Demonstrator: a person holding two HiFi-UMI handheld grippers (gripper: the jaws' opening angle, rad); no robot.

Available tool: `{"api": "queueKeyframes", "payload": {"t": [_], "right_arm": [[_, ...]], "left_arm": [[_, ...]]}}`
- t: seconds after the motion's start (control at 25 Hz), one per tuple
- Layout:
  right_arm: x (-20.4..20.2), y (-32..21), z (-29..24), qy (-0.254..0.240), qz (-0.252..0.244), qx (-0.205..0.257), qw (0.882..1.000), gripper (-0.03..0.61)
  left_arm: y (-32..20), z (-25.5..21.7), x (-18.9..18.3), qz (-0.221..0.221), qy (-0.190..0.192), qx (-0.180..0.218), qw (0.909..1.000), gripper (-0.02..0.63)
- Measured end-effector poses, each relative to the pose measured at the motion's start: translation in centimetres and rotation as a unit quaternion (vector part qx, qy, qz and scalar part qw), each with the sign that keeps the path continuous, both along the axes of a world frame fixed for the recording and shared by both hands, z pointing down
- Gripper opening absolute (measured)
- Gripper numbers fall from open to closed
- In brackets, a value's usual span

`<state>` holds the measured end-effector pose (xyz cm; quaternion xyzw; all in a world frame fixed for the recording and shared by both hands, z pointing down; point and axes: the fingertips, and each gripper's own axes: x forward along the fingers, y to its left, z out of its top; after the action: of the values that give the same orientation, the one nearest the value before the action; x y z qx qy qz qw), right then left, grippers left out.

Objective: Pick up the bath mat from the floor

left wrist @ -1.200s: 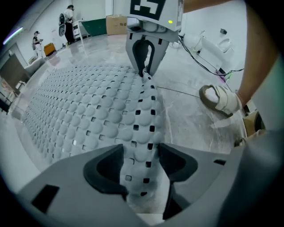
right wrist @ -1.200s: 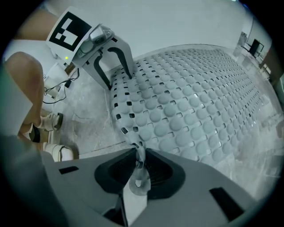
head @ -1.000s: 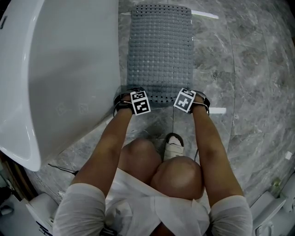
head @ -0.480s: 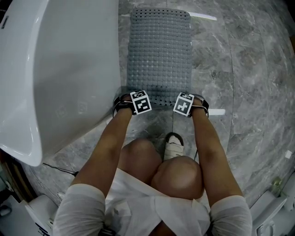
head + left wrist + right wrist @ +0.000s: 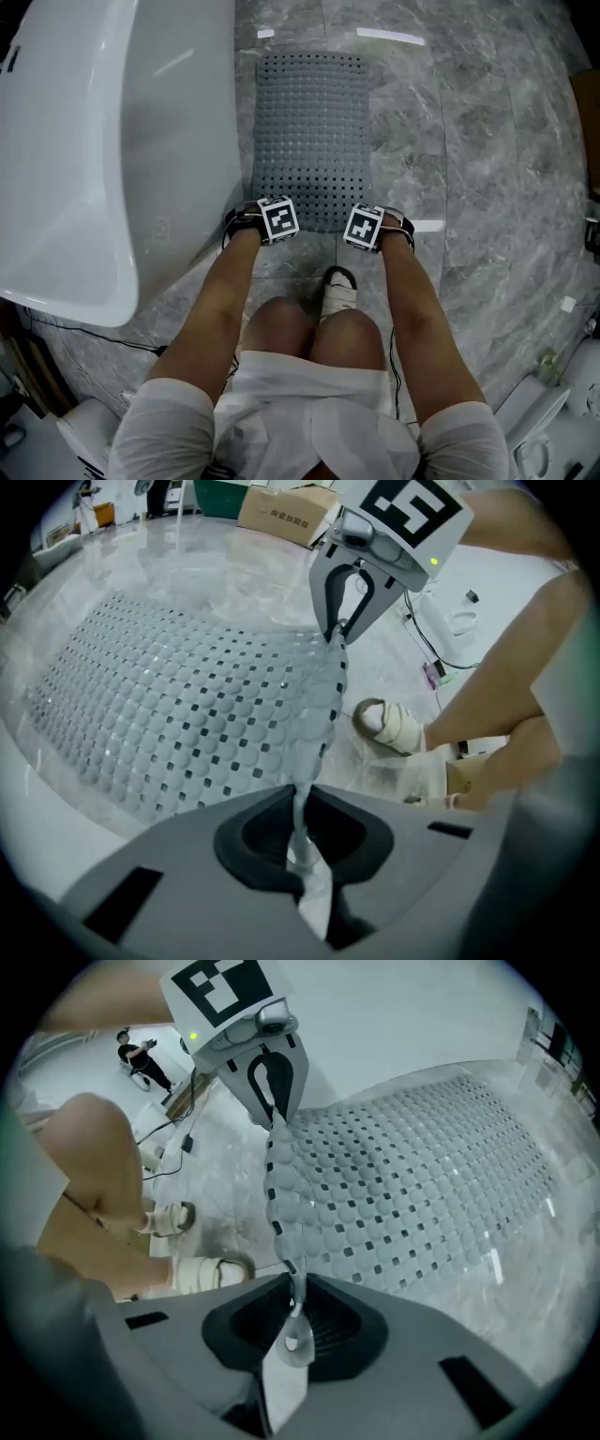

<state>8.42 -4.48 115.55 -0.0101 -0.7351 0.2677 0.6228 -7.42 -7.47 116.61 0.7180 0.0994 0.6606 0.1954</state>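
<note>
I have both tongs down at the near end of the bath mat [image 5: 309, 131]. The left tongs [image 5: 258, 217] are clamped on its near left corner. In the left gripper view their pads [image 5: 302, 827] are pinched together with only the thin grey edge of the mat [image 5: 187, 714] squeezed between them. The right tongs [image 5: 375, 223] grip the near right corner the same way. The right gripper view shows the jaws [image 5: 295, 1312] closed on the edge of the mat [image 5: 412, 1176], a little flap of it poking out behind.

Between the two tongs the near edge stands up as a ridge, running from one pair straight to the other (each camera catches the opposite tongs [image 5: 339, 630] [image 5: 274, 1101] at the far end of that ridge). Ahead of the tongs the rest of the mat slopes down and lies flat on the marble floor [image 5: 487, 187].

A white bathtub [image 5: 112, 141] sits just left of the left tongs, close along the mat's left side. Behind the tongs, between my operator's forearms, is a sandalled foot [image 5: 339, 291].
</note>
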Motion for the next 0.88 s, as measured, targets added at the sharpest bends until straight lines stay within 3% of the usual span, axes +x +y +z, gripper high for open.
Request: {"api": "queueKeyframes", "payload": {"t": [0.4,0.88], "right_arm": [[1.5,0.0,-15.3,-0.009,0.033,-0.037,0.999,0.063],[4.4,1.5,-32.2,-0.018,0.043,-0.068,0.997,0.061]], "left_arm": [[0.5,-15.3,1.9,0.006,0.001,-0.050,0.9987,0.034],[1.7,-32.6,4.9,-0.001,0.000,-0.073,0.9973,0.034]]}}
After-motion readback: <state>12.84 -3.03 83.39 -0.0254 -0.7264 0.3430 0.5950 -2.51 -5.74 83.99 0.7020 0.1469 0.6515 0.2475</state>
